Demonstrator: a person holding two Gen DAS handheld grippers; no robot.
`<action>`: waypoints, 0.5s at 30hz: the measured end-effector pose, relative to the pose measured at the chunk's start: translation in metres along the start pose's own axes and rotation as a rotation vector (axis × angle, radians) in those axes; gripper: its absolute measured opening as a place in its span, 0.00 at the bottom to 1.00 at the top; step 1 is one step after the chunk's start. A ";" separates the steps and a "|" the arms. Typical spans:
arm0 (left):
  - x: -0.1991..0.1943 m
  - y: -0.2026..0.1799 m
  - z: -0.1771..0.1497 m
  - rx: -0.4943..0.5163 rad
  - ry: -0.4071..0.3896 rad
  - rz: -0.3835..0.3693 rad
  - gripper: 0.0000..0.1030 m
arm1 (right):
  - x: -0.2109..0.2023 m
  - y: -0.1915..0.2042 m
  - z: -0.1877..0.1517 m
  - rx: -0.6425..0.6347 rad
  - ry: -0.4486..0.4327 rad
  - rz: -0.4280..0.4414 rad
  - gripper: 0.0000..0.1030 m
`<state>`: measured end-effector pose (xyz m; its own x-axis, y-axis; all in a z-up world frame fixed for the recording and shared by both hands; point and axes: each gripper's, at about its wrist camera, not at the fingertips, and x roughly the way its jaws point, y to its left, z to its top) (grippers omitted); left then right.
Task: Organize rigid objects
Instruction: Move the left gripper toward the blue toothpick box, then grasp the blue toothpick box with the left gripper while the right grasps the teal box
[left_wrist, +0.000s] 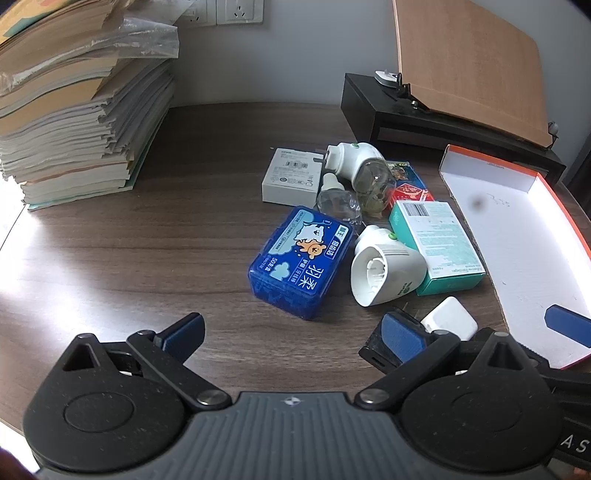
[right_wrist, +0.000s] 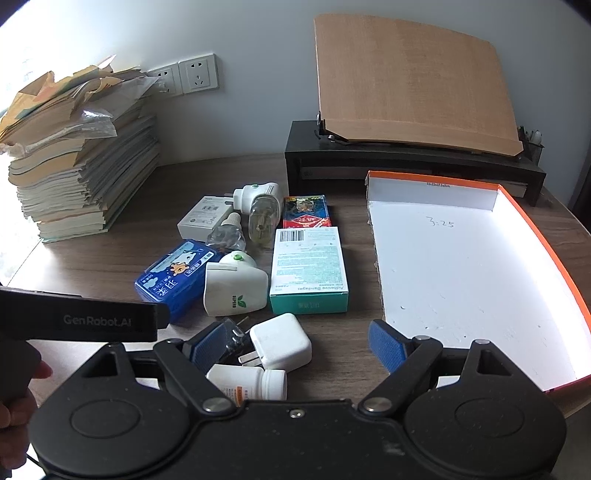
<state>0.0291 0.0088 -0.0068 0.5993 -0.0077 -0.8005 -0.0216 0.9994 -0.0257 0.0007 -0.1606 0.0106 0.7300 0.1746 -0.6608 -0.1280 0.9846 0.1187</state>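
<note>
A cluster of small objects lies mid-table: a blue plastic box (left_wrist: 301, 260) (right_wrist: 173, 275), a white plug-in heater (left_wrist: 386, 269) (right_wrist: 232, 286), a teal bandage box (left_wrist: 437, 245) (right_wrist: 308, 271), a white charger (left_wrist: 448, 319) (right_wrist: 280, 341), a white pill bottle (right_wrist: 251, 384), a second heater with its liquid bottle (left_wrist: 364, 173) (right_wrist: 260, 210), a loose clear bottle (right_wrist: 227, 232), a white carton (left_wrist: 291, 175) and a red box (right_wrist: 306, 212). My left gripper (left_wrist: 295, 332) is open in front of the blue box. My right gripper (right_wrist: 299, 345) is open around the charger.
An empty white tray with orange sides (right_wrist: 461, 273) (left_wrist: 517, 236) lies to the right. A tall stack of books (left_wrist: 74, 110) (right_wrist: 74, 158) stands at the left. A black stand with a wooden board (right_wrist: 410, 88) is at the back against the wall.
</note>
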 end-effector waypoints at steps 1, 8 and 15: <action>0.001 0.000 0.000 0.000 0.001 0.000 1.00 | 0.001 0.000 0.000 0.001 -0.009 -0.001 0.96; 0.013 0.002 0.004 0.008 0.002 0.017 1.00 | 0.006 -0.001 0.002 0.010 -0.004 0.000 0.96; 0.038 0.008 0.018 0.058 -0.025 0.029 1.00 | 0.010 0.000 0.005 0.012 -0.013 -0.010 0.96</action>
<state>0.0660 0.0166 -0.0268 0.6186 0.0211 -0.7854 0.0068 0.9995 0.0322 0.0110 -0.1588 0.0075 0.7401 0.1643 -0.6521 -0.1125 0.9863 0.1209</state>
